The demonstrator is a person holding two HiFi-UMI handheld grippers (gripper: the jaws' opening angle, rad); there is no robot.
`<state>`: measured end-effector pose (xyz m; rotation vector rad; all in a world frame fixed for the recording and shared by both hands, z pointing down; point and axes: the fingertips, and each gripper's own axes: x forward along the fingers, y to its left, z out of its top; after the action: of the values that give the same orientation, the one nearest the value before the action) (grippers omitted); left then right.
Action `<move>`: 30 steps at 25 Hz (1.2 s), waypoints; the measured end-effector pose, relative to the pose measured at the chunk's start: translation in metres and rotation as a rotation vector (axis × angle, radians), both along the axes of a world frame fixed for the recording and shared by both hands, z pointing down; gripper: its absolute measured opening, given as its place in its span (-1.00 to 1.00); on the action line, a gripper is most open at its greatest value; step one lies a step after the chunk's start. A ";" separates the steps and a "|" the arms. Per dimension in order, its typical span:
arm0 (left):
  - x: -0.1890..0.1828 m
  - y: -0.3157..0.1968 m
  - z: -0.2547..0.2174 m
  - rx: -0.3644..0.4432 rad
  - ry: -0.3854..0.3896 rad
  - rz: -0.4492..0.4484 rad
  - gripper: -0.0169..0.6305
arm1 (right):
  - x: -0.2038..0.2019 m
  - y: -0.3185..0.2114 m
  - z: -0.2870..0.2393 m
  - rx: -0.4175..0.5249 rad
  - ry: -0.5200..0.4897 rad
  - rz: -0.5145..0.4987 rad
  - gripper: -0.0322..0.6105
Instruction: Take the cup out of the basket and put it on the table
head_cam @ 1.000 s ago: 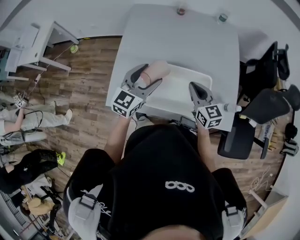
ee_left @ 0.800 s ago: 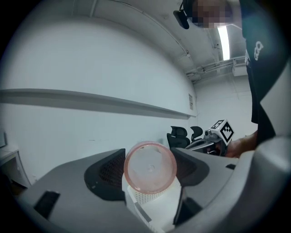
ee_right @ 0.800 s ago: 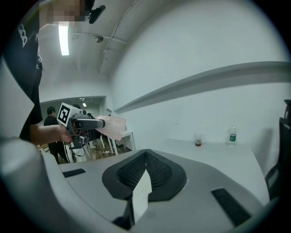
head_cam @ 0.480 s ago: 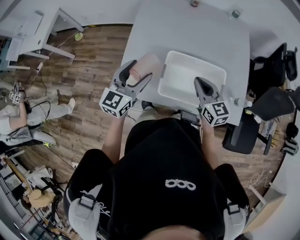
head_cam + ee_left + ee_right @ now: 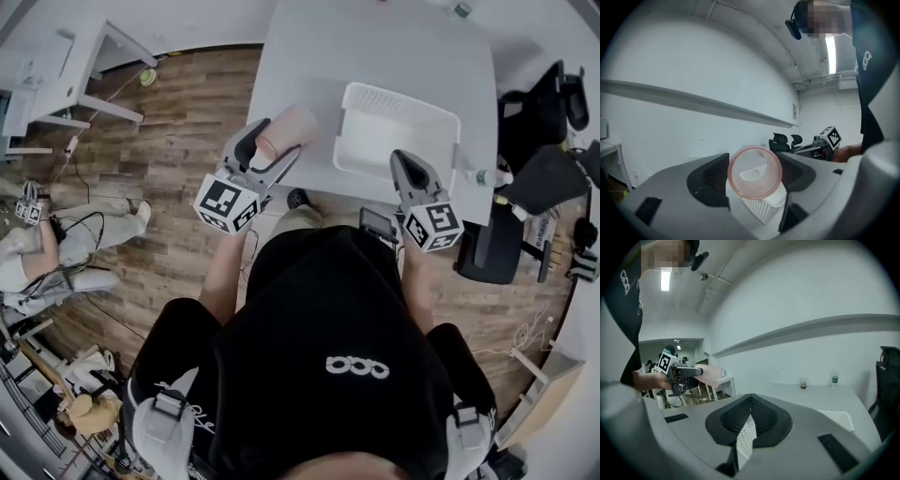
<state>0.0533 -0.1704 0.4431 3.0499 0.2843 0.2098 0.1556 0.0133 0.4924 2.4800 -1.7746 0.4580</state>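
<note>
The cup [image 5: 292, 127], clamped in the left gripper [image 5: 281, 142], has been carried off the basket [image 5: 375, 91] to its 9 o'clock; the right gripper [image 5: 405, 157] is closed on nothing.

The basket [image 5: 398, 141] sits on the counter [image 5: 375, 52] at your 1 o'clock, near its front edge. The cup [image 5: 292, 125] lies sideways between the jaws of your left gripper [image 5: 279, 142] at 11 o'clock, just left of the basket, above the counter's left part. Your right gripper [image 5: 405, 164], jaws together, is at the basket's near rim. Chairs [image 5: 548, 108] stand at 3 o'clock.
</note>
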 end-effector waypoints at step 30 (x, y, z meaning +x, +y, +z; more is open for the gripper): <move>-0.130 0.112 0.027 -0.076 -0.033 -0.042 0.02 | -0.133 0.135 0.024 0.003 -0.048 0.010 -0.82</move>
<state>-0.0772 -0.0583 0.4701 2.9712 0.2208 0.2406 0.0228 0.1484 0.5161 2.5015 -1.7820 0.5211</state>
